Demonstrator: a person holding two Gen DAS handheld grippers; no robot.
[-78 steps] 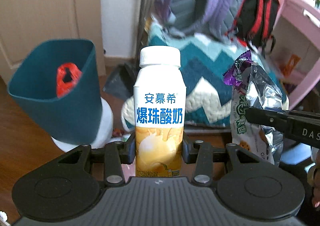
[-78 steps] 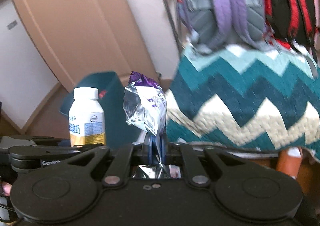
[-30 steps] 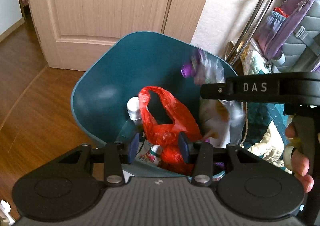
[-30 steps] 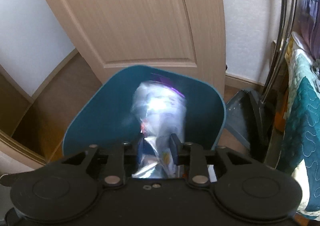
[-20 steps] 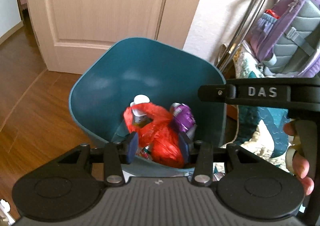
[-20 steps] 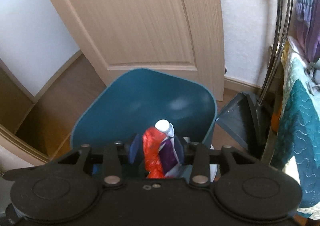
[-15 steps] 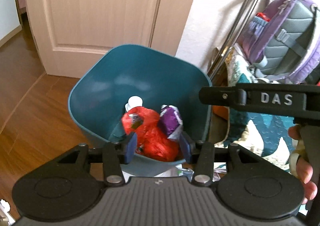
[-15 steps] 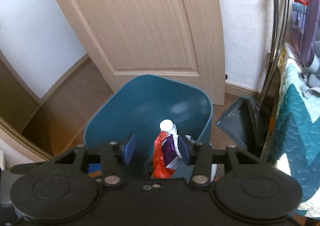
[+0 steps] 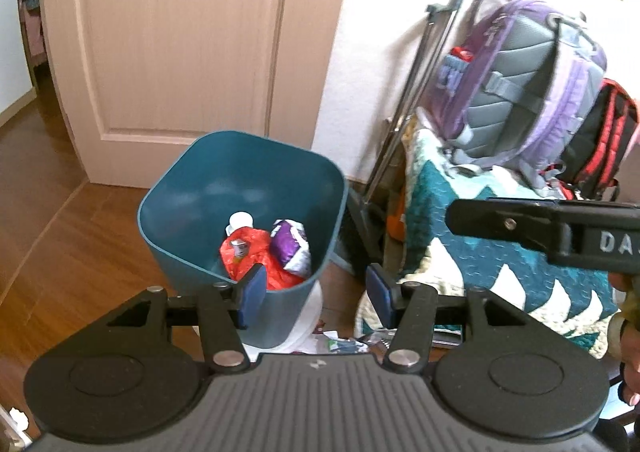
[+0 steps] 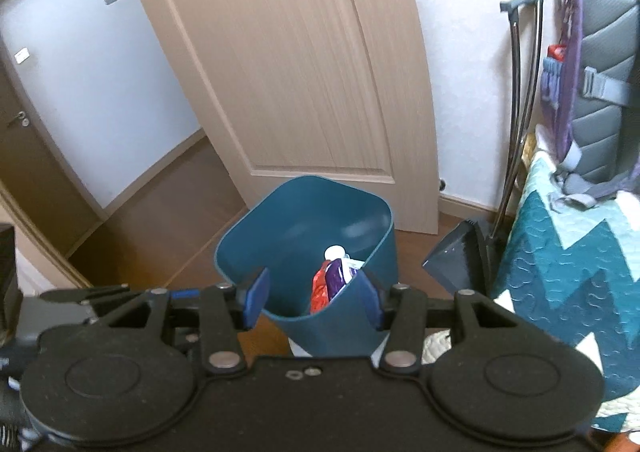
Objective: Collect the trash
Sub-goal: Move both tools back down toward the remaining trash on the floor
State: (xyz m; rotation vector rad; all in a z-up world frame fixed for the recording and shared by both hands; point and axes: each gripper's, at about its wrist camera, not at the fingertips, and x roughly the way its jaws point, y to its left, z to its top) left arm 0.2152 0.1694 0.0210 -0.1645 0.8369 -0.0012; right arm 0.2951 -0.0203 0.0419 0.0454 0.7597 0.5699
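A teal trash bin [image 9: 192,187] stands on the wood floor before a door; it also shows in the right wrist view [image 10: 280,228]. Inside lie a red plastic bag [image 9: 256,256], a white-capped bottle [image 9: 240,220] and a purple snack wrapper [image 9: 290,248]; the wrapper [image 10: 336,272] and the bottle cap [image 10: 335,252] show in the right wrist view too. My left gripper [image 9: 316,294] is open and empty, above and in front of the bin. My right gripper [image 10: 314,302] is open and empty, also above the bin; its body [image 9: 560,230] crosses the left wrist view.
A beige door [image 9: 180,31] is behind the bin. A dustpan [image 10: 456,256] with a long handle leans on the wall. A teal zigzag quilt [image 9: 480,252] carries a purple-grey backpack [image 9: 528,79] and a red-black bag [image 9: 604,139]. Small scraps [image 9: 344,344] lie on the floor.
Both grippers have opened; the bottle and the snack wrapper dropped into the bin. Both grippers have since pulled up and back, so the bin looks smaller and farther.
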